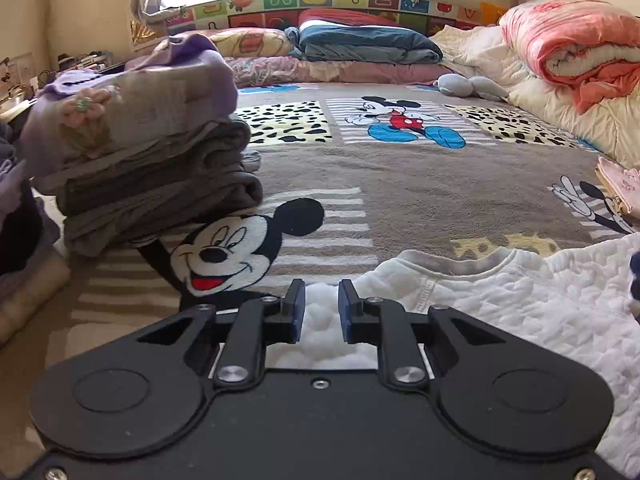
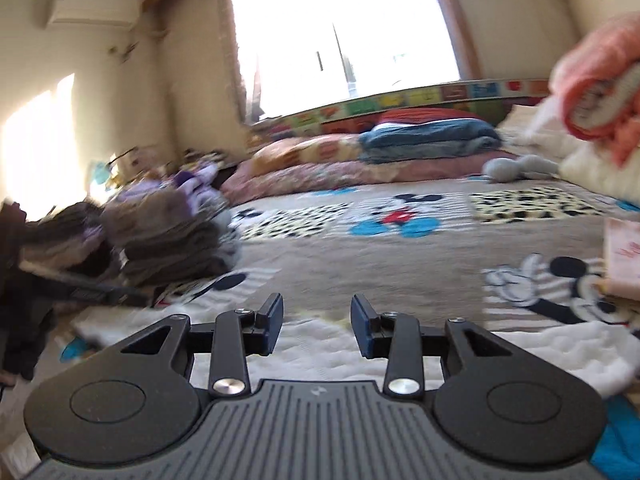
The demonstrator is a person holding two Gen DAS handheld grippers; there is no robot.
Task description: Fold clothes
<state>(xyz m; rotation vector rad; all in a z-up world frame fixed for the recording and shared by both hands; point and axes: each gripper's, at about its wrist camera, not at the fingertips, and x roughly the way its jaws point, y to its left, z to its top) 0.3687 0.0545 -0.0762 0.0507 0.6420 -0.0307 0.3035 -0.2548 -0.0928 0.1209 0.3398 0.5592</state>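
A white quilted garment [image 1: 500, 304] lies flat on the Mickey Mouse blanket [image 1: 400, 176], its neckline facing the window. My left gripper [image 1: 321, 300] sits low at the garment's left part, white fabric between its blue pads [image 1: 298, 312]; the jaws stand a little apart. In the right wrist view the same white garment [image 2: 328, 356] lies under my right gripper [image 2: 317, 320], which is open and empty just above it. The view is motion-blurred. A stack of folded grey and purple clothes [image 1: 152, 152] stands on the bed's left; it also shows in the right wrist view [image 2: 168, 240].
Pillows and a folded blue blanket [image 1: 368, 44] lie at the bed's head. A rolled pink quilt [image 1: 576, 48] and white bedding fill the right side. A grey soft toy [image 1: 464, 86] and a pink item [image 1: 620, 188] lie on the blanket. Dark clothes [image 2: 24, 280] hang at far left.
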